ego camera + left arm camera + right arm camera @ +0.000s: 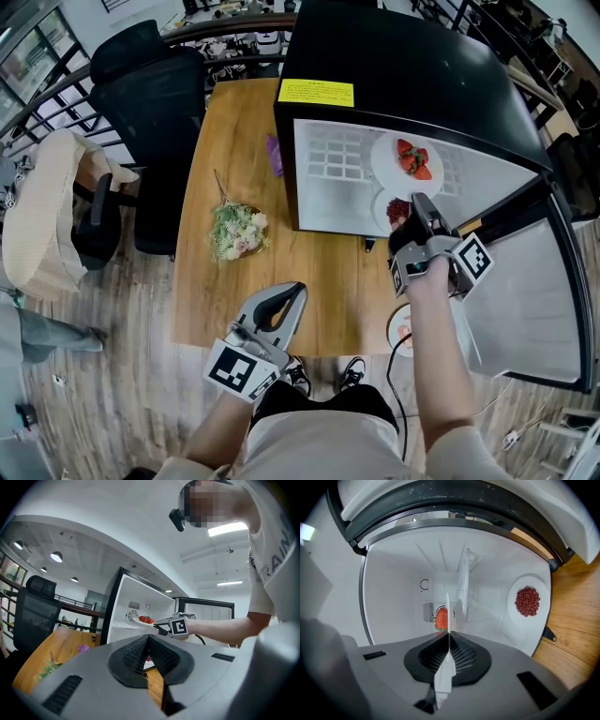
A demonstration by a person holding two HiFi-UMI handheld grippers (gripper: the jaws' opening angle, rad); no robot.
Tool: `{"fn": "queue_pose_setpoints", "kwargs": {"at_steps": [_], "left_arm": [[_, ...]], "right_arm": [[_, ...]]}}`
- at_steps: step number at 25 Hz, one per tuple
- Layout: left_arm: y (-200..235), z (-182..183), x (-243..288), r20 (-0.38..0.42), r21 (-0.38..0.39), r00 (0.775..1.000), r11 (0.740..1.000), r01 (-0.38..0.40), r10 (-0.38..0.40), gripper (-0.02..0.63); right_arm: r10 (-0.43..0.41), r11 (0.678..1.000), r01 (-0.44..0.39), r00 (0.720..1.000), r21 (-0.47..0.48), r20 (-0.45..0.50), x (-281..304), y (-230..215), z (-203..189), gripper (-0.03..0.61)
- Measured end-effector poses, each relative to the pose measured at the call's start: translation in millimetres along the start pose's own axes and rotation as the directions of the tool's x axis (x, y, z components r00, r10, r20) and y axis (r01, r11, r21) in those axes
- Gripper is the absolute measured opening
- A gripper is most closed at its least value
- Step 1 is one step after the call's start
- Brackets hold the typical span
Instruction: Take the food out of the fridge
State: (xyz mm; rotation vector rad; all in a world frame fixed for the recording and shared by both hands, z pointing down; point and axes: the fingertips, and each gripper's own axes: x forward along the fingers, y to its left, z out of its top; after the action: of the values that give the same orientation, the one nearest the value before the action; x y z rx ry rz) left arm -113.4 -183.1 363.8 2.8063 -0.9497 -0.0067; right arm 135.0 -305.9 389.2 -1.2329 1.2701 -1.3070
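The black fridge stands open on the wooden table. On its upper shelf lies a white plate of strawberries. My right gripper reaches into the fridge mouth and is shut on that plate's near rim. In the right gripper view the plate shows edge-on between the jaws, with strawberries behind it. A second white plate with red beans sits on the fridge floor, also visible from the head view. My left gripper hovers shut and empty over the table's front edge, seen closed in its own view.
The fridge door hangs open to the right. A small flower bunch and a purple object lie on the table. Another plate sits at the front edge under my right arm. A black office chair stands at the left.
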Motion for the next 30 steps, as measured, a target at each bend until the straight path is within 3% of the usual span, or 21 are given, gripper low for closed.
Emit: {"fn": "queue_pose_setpoints", "kwargs": {"at_steps": [8,18,24,30], "left_arm": [[-7.1,3.2,-15.3,0.012,0.016,0.999,0.999,-0.033,0.033,0.008],[-17.4,3.5,-48.2,0.024,0.008,0.989,0.99,-0.144,0.143,0.008],[-26.2,-13.7,-58.6,0.013,0.004,0.983,0.983,-0.185,0.185,0.008],[-43.7,-30.3,-47.9,-0.036,0.002,0.991,0.992,-0.125,0.125,0.008]], "right_arm": [[0.031,0.999,-0.032,0.998,-0.017,-0.057,-35.4,9.1,-17.3,0.028],[0.005,0.996,-0.029,0.962,-0.085,-0.274,-111.7,-5.4,-70.9,0.028],[0.037,0.996,-0.065,0.927,-0.063,-0.373,-153.0,-47.5,-97.0,0.028],[0.007,0.999,-0.023,0.902,-0.03,-0.432,-212.5,-109.1,-121.0,0.028]]}}
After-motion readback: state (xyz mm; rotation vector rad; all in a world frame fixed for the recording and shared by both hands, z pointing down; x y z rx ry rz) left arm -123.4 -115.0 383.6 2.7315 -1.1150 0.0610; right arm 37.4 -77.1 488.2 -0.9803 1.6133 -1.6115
